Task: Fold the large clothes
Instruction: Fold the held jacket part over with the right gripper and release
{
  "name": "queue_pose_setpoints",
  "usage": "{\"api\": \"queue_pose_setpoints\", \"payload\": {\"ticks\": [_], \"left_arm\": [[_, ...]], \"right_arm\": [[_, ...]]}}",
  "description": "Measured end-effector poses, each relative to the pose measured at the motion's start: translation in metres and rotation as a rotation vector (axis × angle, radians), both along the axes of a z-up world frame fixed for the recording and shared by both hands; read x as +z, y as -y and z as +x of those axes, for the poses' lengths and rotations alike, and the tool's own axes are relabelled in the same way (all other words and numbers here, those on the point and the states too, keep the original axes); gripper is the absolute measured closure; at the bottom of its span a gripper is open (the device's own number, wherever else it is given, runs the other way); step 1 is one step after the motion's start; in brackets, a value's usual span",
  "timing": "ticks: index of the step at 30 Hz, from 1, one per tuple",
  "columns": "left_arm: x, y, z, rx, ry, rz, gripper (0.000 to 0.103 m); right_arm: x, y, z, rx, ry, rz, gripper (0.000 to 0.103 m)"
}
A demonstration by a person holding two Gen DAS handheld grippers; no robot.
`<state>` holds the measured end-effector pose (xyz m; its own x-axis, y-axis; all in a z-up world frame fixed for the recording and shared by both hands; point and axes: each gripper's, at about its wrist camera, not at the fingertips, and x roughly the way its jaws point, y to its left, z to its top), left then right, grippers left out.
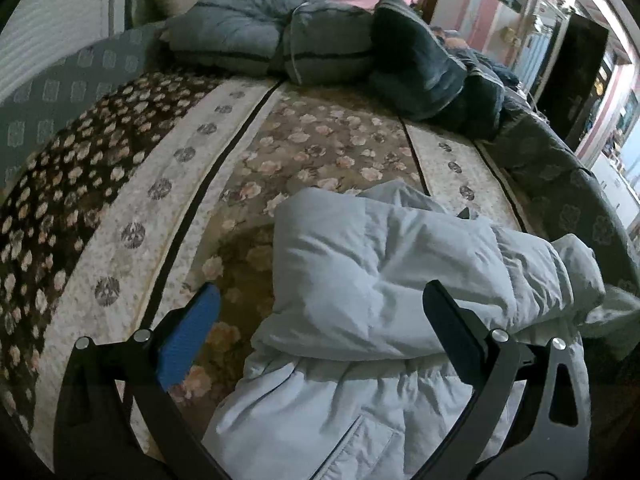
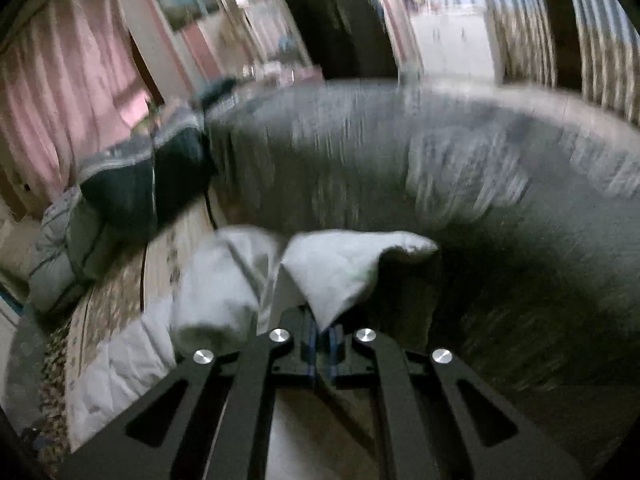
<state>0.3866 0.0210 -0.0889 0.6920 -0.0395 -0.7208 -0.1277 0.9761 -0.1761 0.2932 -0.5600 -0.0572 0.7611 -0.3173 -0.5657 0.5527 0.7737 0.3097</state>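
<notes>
A pale blue padded jacket (image 1: 360, 280) lies crumpled on the flowered bedspread (image 1: 120, 208), with one sleeve folded across its body. My left gripper (image 1: 320, 300) is open and hovers just above the jacket, one finger off its left edge and one over the sleeve. In the blurred right wrist view my right gripper (image 2: 322, 330) is shut on a corner of the pale jacket (image 2: 340, 264) and holds that fabric lifted above the bed.
Folded grey-blue and dark quilts (image 1: 328, 40) are piled at the head of the bed, also visible in the right wrist view (image 2: 120, 192). A grey patterned cover (image 2: 400, 168) hangs over the bed's right side. Pink curtains (image 2: 60, 80) and furniture stand behind.
</notes>
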Motion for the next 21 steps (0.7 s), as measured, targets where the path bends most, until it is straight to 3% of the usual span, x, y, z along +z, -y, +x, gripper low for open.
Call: {"api": "queue_pose_setpoints", "payload": {"ticks": [5, 10, 14, 21], "left_arm": [[0.021, -0.014, -0.012, 0.063, 0.082, 0.013, 0.003], [0.042, -0.048, -0.025, 0.214, 0.169, -0.040, 0.003], [0.045, -0.054, -0.025, 0.241, 0.183, -0.064, 0.003], [0.047, -0.022, -0.011, 0.130, 0.179, -0.054, 0.003]], "right_arm": [[0.049, 0.008, -0.027, -0.110, 0.093, -0.137, 0.100], [0.088, -0.004, -0.057, -0.157, 0.144, -0.294, 0.100], [0.102, -0.023, -0.051, -0.027, 0.166, -0.308, 0.099], [0.098, -0.118, 0.016, 0.321, 0.164, -0.255, 0.099]]}}
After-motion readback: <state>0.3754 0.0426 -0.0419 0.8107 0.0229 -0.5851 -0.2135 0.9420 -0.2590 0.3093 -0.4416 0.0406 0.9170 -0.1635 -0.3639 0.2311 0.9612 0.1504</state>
